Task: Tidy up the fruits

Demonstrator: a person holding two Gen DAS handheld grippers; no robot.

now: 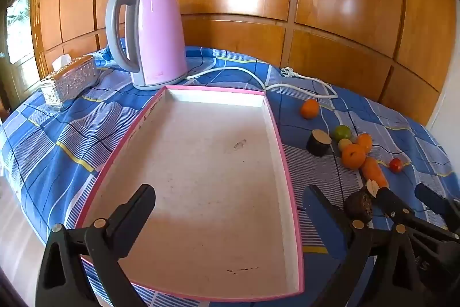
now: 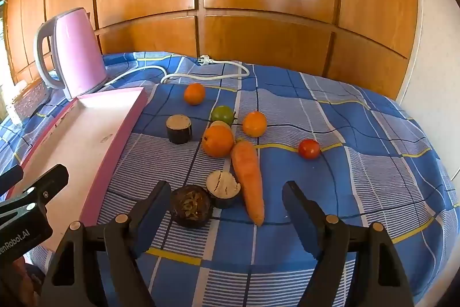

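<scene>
The fruits are lying loose on the tabletop (image 2: 330, 120) beside the empty pink tray (image 1: 287, 163). Both the left hand-held gripper (image 1: 230, 209) and right hand-held gripper (image 2: 227, 200) are gaping wide, holding nothing. The carrot (image 2: 248, 177) is looking firm and light; I'd be gripping it mid-length.
</scene>
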